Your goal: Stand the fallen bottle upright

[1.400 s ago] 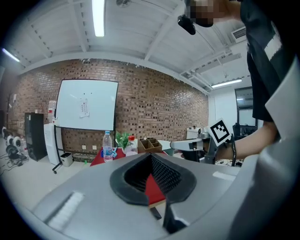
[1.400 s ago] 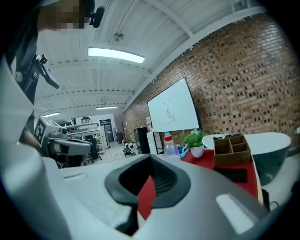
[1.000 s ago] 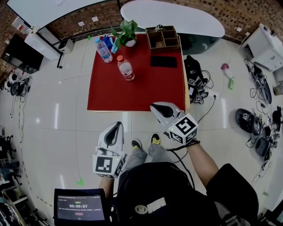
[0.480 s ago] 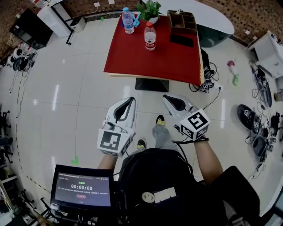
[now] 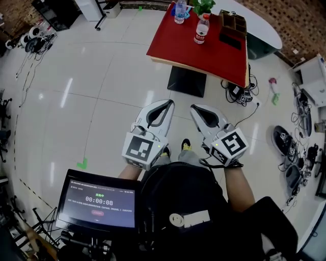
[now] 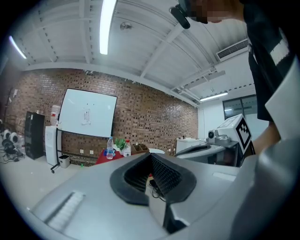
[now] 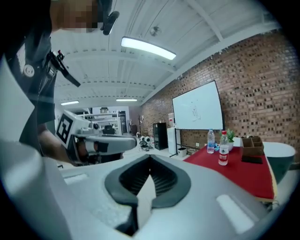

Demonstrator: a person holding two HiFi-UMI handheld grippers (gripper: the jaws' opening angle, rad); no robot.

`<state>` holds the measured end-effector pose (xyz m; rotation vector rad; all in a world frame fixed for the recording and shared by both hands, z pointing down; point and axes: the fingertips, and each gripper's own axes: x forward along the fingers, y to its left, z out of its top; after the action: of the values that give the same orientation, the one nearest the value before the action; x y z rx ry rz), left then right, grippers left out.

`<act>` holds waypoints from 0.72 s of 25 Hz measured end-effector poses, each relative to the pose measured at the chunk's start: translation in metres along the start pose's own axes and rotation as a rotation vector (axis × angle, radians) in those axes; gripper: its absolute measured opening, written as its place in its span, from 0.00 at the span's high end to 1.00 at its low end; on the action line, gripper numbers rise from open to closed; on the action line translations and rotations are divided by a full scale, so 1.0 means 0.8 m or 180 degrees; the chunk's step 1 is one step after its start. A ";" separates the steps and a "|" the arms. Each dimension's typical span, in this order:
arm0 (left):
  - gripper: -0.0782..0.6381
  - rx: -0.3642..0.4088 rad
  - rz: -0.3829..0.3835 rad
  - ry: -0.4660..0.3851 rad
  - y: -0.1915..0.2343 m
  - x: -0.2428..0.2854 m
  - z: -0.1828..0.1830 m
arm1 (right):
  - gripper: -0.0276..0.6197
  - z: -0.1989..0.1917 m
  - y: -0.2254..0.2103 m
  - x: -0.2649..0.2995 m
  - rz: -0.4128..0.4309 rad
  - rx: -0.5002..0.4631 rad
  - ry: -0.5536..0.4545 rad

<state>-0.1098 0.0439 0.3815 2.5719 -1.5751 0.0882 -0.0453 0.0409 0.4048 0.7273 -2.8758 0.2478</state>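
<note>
Far from me, a red table (image 5: 178,43) carries a red-capped bottle (image 5: 202,29) and a blue-capped bottle (image 5: 180,10), both upright. The same red-capped bottle (image 7: 223,148) and blue-capped bottle (image 7: 211,141) show small in the right gripper view, and again as the red-capped bottle (image 6: 126,148) and blue-capped bottle (image 6: 109,147) in the left gripper view. My left gripper (image 5: 168,103) and right gripper (image 5: 196,108) hang side by side over the floor, well short of the table. Both are shut with nothing between the pads: left gripper (image 6: 151,157), right gripper (image 7: 150,161).
On the table stand a potted plant (image 5: 202,6), a wooden compartment box (image 5: 234,21) and a black flat item (image 5: 232,40). Cables and gear (image 5: 285,148) lie on the floor at the right. A timer screen (image 5: 97,201) sits at lower left. Tiled floor (image 5: 91,92) lies between me and the table.
The table has slid toward the top of the head view and shrunk, so I stand farther from it. Both grippers came up and closer together, still shut.
</note>
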 end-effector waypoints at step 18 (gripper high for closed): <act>0.88 0.0095 -0.0138 0.0036 -0.089 0.030 0.002 | 0.95 0.000 -0.014 -0.058 0.0124 0.0555 -0.0232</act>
<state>-0.0352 0.0544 0.3777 2.6220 -1.5247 0.1229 0.0005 0.0520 0.3968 0.7236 -2.9670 0.4923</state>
